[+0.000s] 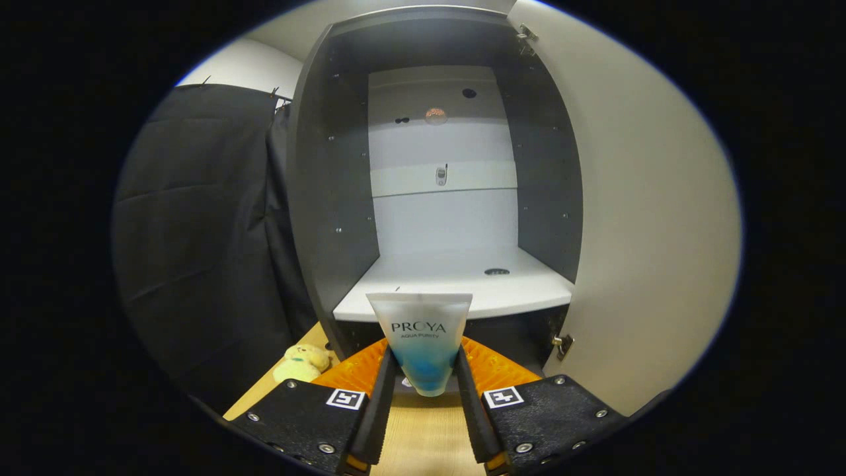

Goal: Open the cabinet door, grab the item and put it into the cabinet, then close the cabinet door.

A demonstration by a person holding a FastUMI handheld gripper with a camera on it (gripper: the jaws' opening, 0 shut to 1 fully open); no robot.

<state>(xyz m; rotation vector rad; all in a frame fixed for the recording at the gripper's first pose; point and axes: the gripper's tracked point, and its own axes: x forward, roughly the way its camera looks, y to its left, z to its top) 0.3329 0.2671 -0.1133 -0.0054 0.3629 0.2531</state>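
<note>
A translucent white cosmetic tube with a blue lower part stands upright between my two fingers, its flat crimped end up. My gripper is shut on the tube, both fingers pressing its lower sides. Straight ahead stands the dark cabinet with its door swung open to the right. Its white bottom shelf lies just beyond the tube, at about the height of the tube's top. A higher white shelf crosses the back of the cabinet.
A wooden tabletop lies under the fingers. A small yellow plush toy rests on it left of the cabinet's base. Black cloth hangs to the left. A door hinge sits at the cabinet's lower right.
</note>
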